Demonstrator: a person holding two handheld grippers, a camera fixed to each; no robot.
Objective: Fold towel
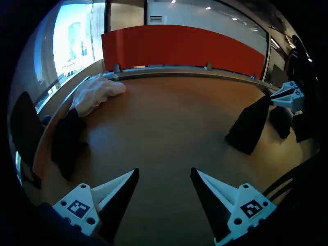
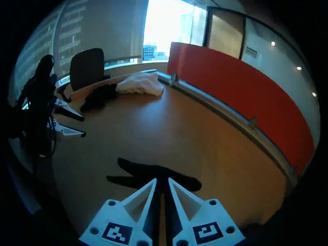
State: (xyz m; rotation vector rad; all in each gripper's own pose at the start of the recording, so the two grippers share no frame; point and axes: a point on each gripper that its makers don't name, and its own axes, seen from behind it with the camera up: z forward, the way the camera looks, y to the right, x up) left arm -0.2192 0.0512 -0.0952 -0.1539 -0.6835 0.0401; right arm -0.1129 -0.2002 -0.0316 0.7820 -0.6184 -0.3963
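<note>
Left gripper [image 1: 164,169] hovers low over the wooden table [image 1: 172,123], fingers spread, holding nothing. At the right edge, the right gripper [image 1: 272,95] pinches a dark towel [image 1: 249,125]. The right gripper view shows its fingers clamped on that towel at bottom centre, with a white cloth [image 2: 139,84] at upper centre.

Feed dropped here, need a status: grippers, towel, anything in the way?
Left gripper open, holding nothing. Right gripper jaws shut on dark towel, pinched up off the table. White cloth and another dark cloth lie far off, not in the way.
</note>
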